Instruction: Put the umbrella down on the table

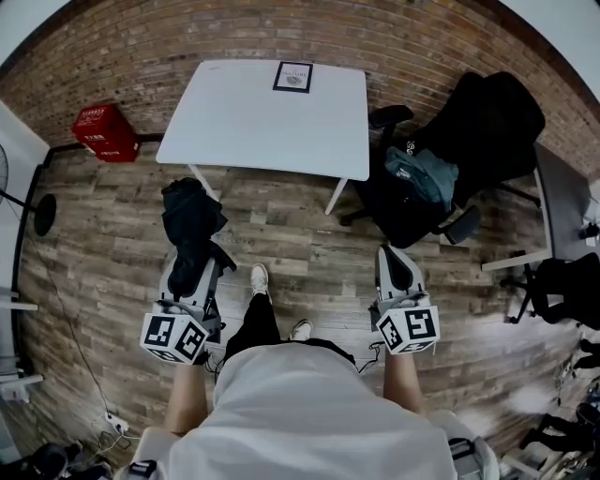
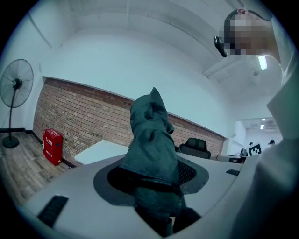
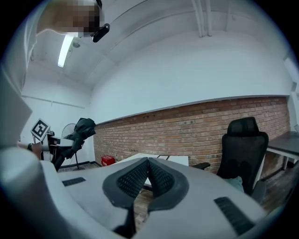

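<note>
Short of the table's (image 1: 244, 122) near edge, grip the umbrella (image 2: 152, 140) firmly in your left gripper (image 2: 154, 186), your right gripper (image 3: 147, 175) closed empty.

Brick-walled office room with a wood-plank floor, seen from above and from low down.

A red brick wall (image 1: 281, 28) curves across the top of the head view, white-painted wall and ceiling above it in the gripper views. A white table (image 1: 253, 122) stands against the bricks at upper centre on the plank floor (image 1: 281, 225), a red box (image 1: 106, 132) on the floor at its left. At the right sits a black office chair (image 1: 487, 122) with a teal bundle (image 1: 424, 174) on its seat, a grey desk (image 1: 561, 202) beyond it at the frame's right edge. A standing fan (image 2: 16, 84) occupies the left of the left gripper view. A lit tube lamp (image 3: 65, 49) hangs at the upper left of the right gripper view.
</note>
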`<state>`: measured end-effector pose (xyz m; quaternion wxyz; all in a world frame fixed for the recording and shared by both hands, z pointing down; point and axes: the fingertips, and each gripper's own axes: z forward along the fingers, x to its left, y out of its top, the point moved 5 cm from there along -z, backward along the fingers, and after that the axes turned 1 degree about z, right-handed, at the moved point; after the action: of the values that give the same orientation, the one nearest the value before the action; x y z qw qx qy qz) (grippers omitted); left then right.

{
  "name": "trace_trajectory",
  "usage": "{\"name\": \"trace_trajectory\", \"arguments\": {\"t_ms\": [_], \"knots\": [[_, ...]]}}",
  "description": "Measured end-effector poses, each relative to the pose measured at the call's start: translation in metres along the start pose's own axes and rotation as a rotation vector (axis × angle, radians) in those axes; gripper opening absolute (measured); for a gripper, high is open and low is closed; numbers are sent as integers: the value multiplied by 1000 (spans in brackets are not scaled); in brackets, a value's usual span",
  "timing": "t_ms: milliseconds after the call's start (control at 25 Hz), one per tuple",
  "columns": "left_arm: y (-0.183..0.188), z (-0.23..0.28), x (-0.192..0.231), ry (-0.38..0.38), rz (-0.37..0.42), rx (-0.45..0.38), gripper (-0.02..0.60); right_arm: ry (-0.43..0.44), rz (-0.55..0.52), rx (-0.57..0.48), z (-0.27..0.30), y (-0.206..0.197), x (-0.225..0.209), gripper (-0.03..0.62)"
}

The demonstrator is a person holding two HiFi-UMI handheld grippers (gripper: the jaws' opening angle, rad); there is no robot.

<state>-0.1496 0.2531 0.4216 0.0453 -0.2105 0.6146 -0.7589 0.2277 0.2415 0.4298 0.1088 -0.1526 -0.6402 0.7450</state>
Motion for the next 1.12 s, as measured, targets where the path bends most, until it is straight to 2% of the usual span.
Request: {"name": "trace_trajectory", "arguments": {"t_ms": [200, 480, 680, 880, 1120], "knots": [[-5, 55, 22, -54, -11, 48, 235, -63, 25, 35, 39, -6, -13, 20], [29, 134, 74, -109, 22, 55, 235, -28, -27, -4, 151, 37, -3, 20], [43, 168, 118, -140, -8, 68, 235, -13, -57, -18, 219, 60, 22, 20], [48, 200, 146, -172, -24, 92, 235, -56, -50, 26, 244, 60, 25, 20], [52, 242, 146, -213, -27, 109, 235, -113, -38, 31, 265, 64, -2, 20]]}}
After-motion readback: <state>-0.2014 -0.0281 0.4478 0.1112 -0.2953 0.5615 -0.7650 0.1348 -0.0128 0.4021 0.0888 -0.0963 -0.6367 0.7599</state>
